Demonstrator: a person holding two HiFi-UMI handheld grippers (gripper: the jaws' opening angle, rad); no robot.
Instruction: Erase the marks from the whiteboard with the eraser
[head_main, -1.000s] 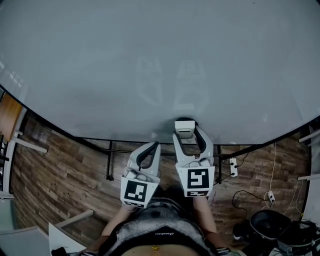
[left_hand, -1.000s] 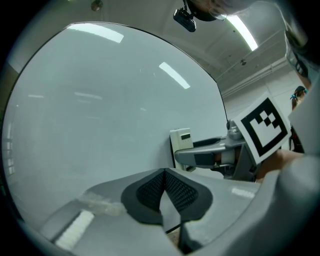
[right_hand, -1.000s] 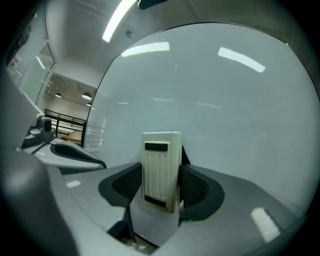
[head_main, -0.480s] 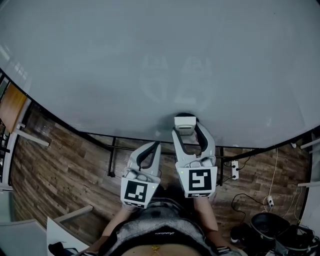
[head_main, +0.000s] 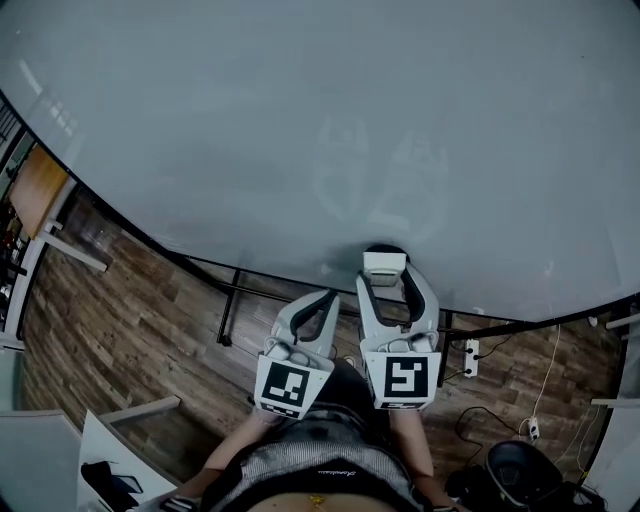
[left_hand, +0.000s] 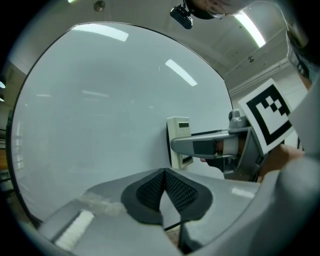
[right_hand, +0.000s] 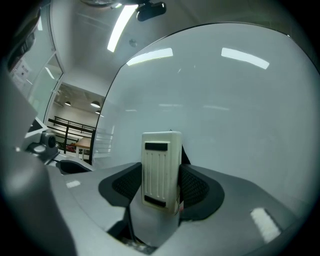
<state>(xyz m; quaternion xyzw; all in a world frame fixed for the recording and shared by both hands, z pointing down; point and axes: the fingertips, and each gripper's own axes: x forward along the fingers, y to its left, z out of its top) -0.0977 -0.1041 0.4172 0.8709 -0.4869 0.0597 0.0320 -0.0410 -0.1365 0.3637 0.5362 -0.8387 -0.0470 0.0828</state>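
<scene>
My right gripper (right_hand: 161, 189) clamps the cream ribbed rectangular plastic eraser (right_hand: 161, 160), upright between its jaws | the eraser's dark face is against the large pale-grey whiteboard (head_main: 300, 130), near its lower edge | my left gripper (left_hand: 164, 174) is just beside, jaws pressed together on nothing | brown wood-plank floor (head_main: 130, 310) lies below.

Wood-plank floor (head_main: 130, 320): carries the black frame (head_main: 230, 308) of the whiteboard (head_main: 300, 130), with a white power strip (head_main: 469, 357) lying further right. Whiteboard surface is pale and glossy. The eraser (head_main: 384, 264) sits against it near the lower edge.
</scene>
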